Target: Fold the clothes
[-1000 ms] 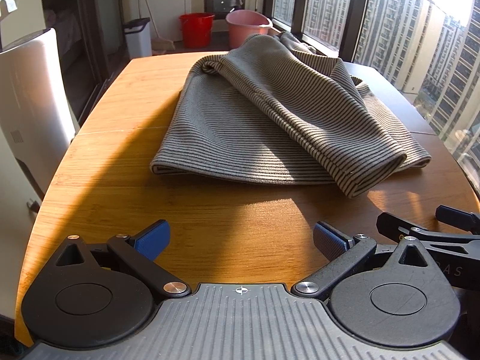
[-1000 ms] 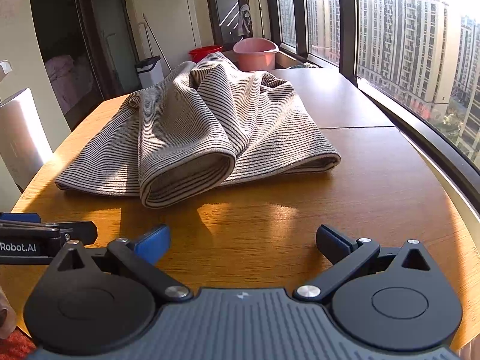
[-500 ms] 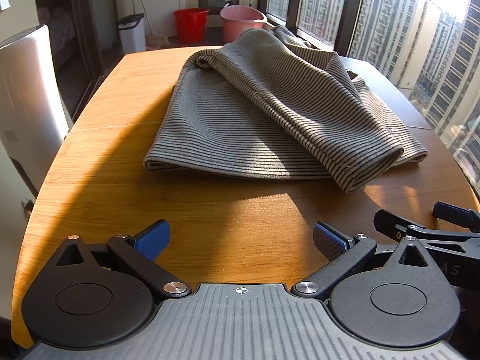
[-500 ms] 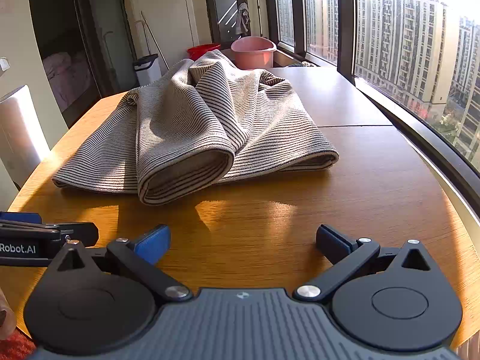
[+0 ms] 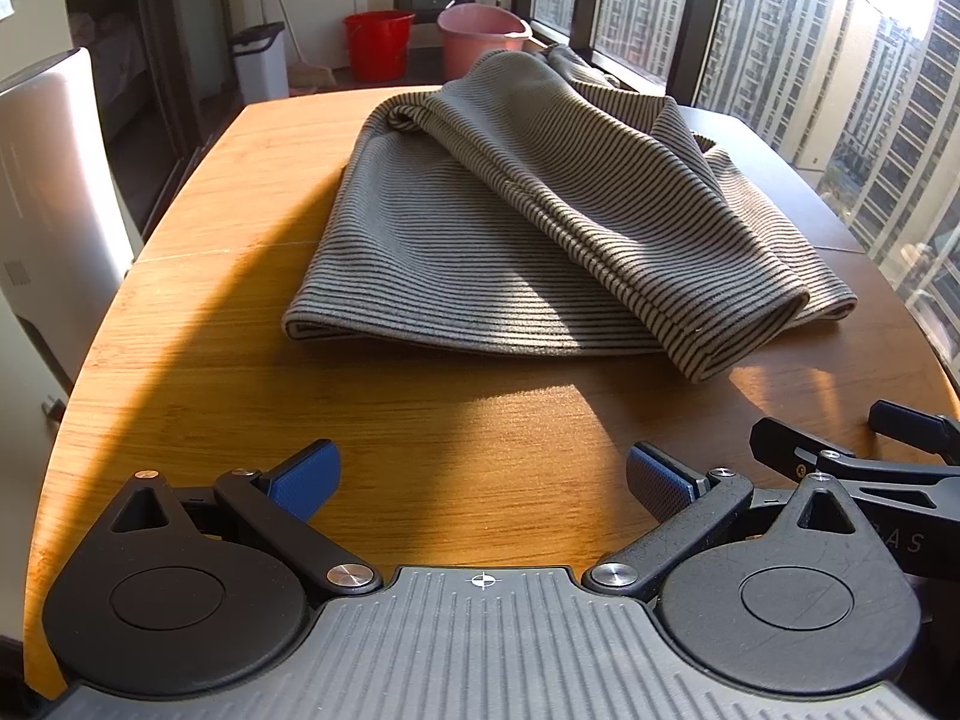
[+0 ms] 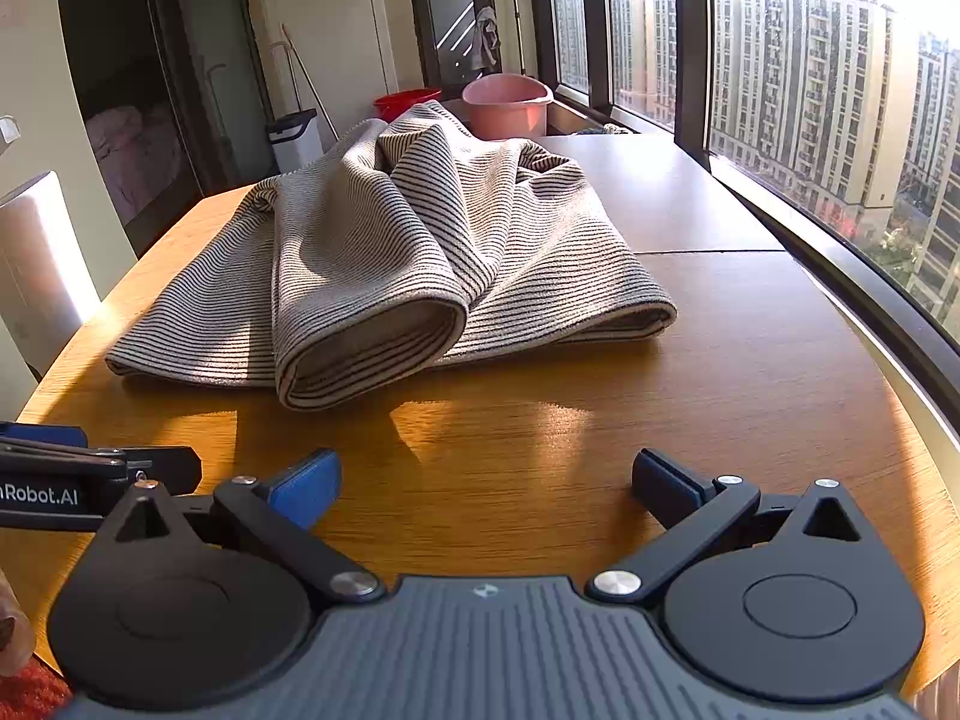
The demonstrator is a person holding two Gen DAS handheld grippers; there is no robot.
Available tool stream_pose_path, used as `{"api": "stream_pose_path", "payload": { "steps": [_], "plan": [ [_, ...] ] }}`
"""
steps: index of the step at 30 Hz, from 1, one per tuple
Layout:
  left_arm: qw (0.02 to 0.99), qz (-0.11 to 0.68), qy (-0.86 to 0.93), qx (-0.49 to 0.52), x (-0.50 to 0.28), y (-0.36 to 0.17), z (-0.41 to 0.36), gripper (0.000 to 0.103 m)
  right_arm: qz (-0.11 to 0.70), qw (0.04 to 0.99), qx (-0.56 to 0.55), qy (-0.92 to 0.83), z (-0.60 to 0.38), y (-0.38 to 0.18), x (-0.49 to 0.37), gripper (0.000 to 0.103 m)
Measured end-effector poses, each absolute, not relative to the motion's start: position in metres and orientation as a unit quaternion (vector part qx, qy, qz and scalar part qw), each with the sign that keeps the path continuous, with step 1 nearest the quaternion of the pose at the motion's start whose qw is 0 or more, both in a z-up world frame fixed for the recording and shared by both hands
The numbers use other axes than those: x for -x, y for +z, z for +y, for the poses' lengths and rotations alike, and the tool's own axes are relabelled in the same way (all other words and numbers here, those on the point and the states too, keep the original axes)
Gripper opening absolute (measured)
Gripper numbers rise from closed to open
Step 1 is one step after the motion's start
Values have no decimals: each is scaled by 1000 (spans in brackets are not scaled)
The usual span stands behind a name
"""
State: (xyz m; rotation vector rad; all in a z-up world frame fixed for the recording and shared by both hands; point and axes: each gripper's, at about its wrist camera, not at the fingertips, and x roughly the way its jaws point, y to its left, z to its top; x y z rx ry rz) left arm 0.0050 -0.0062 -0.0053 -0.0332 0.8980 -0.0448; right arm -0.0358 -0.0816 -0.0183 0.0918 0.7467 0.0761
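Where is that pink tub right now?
In both views the pink tub sits beyond the table's far end, by the window, right of the red bucket and behind the striped garment.

You have one garment [image 5: 480, 252] in front of you: a grey-beige knit with thin dark horizontal stripes, lying rumpled on the wooden table [image 5: 420, 420]. Its lower layer spreads mostly flat, with the near hem running across the table and a slightly open edge at the near left corner. On top, a long doubled-over part runs diagonally from the far left to the near right, where it ends in a rounded, open fold [image 6: 372, 348]. Toward the far end the cloth bunches up into a raised heap [image 6: 456, 156]. Sunlight falls across its near portion.
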Motion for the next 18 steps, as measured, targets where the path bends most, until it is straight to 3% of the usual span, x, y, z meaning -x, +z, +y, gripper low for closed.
{"api": "stream_pose_path", "payload": {
  "steps": [18],
  "plan": [
    [897, 440, -27, 23, -8, -6, -3, 103, 366, 929, -35, 35, -81, -20, 34, 103]
  ]
}}
